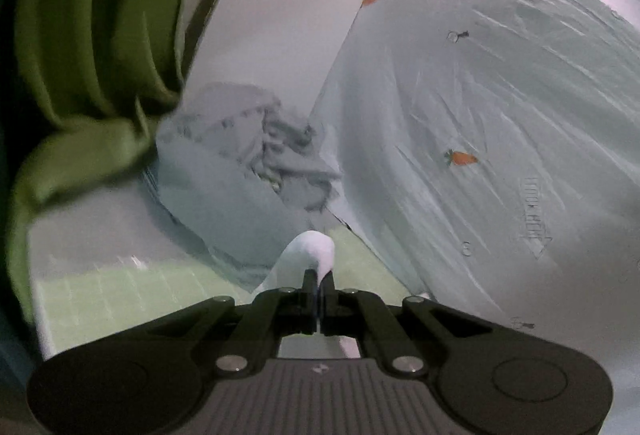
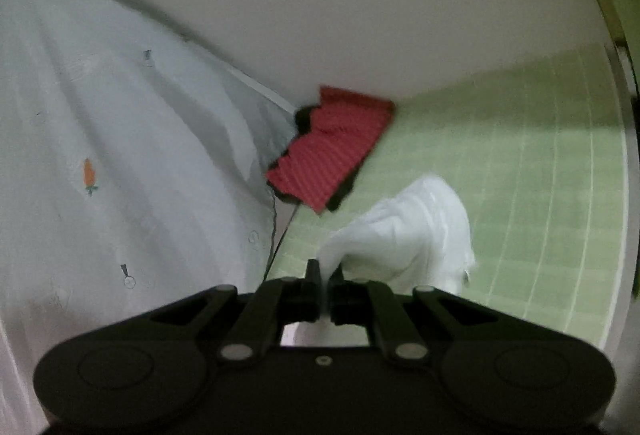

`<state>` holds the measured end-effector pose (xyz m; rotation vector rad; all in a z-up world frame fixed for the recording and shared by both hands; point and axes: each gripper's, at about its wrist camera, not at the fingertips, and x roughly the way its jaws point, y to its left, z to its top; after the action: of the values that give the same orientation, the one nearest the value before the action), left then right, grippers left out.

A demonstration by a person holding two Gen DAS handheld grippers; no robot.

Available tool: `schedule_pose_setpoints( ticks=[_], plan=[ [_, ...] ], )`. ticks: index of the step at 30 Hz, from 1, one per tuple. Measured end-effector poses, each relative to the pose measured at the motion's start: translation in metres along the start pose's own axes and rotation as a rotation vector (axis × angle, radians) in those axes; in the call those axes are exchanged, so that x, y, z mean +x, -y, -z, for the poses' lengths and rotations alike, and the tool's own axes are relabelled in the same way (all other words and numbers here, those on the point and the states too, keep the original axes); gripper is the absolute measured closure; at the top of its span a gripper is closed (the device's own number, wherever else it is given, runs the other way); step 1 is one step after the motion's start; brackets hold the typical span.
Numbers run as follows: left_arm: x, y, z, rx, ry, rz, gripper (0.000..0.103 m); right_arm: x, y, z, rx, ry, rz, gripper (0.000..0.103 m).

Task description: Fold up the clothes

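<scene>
Item 1. Left tongs (image 1: 319,281): we find them pressed together on a fold of the white garment (image 1: 310,255), which rises in a small peak just ahead of the fingertips, above the green gridded mat (image 1: 120,291).

Item 2. Right tongs (image 2: 325,277): we find them likewise pinching the white garment (image 2: 408,235), whose bunched body hangs ahead and to the right over the green gridded mat (image 2: 520,175).

Item 3. Pale printed sheet (image 1: 480,115): we note small carrots and other motifs, wrinkled, filling the right of the left wrist view; the same sheet (image 2: 120,135) fills the left of the right wrist view and borders the mat.

Item 4. Grey crumpled cloth (image 1: 248,155): it lies beyond the left tongs, on the far edge of the mat, beside the sheet.

Item 5. Green fabric (image 1: 88,35): it hangs in folds at the left of the left wrist view.

Item 6. Red striped cloth (image 2: 332,147): it lies folded with dark edging, at the junction of sheet and mat, near but apart from the white garment.

Item 7. Pale flat panel (image 1: 280,19): it stands tilted behind the grey cloth; we cannot tell what it is.
</scene>
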<state>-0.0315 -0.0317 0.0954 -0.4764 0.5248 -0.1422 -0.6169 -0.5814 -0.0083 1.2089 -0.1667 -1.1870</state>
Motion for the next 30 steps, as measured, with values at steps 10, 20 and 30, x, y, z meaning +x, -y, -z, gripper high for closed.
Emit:
schedule_pose_setpoints(
  ticks=[10,20,30],
  plan=[
    [0.088,0.065,-0.010,0.078,-0.019,0.033,0.103,0.051,-0.035,-0.004,-0.058,0.017,0.021,0.099],
    [0.233,0.182,0.001,0.163,-0.086,0.116,0.072,0.237,-0.118,-0.038,-0.123,-0.003,0.061,0.074],
    [0.286,0.133,0.076,0.227,-0.335,-0.136,0.023,0.235,-0.094,0.042,-0.484,-0.072,0.362,0.019]
  ],
)
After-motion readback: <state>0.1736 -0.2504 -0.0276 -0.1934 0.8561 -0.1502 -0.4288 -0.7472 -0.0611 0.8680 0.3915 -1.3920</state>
